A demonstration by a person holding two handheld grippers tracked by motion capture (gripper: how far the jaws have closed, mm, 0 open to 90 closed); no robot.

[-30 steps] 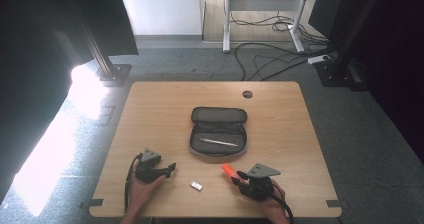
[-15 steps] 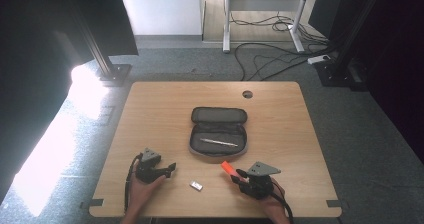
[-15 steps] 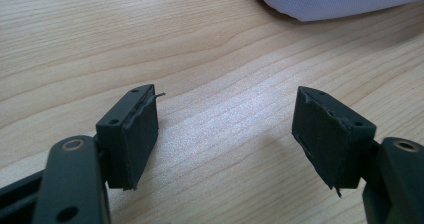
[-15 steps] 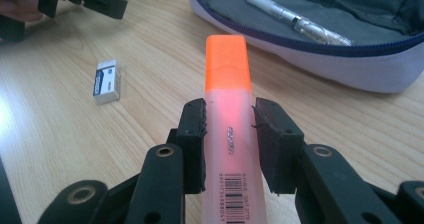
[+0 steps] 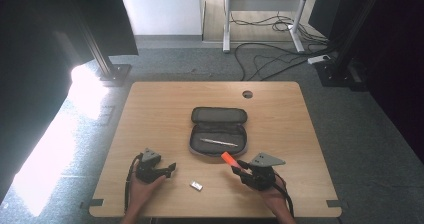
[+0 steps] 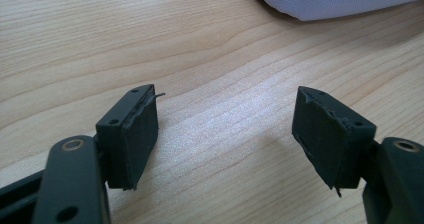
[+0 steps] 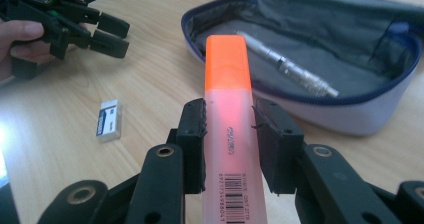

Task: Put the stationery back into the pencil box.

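An open pencil case (image 5: 218,131) lies in the middle of the table (image 5: 150,104), its lid folded back on the far side. A single silver pen (image 5: 219,142) lies inside the near half. Just near-right of the case, the right gripper (image 5: 239,166) has its jaws clamped on an orange highlighter (image 5: 229,159), whose cap points toward the case. A small white eraser (image 5: 196,186) lies near the front edge. To the left, the left gripper (image 5: 170,169) rests with jaws wide apart, holding nothing.
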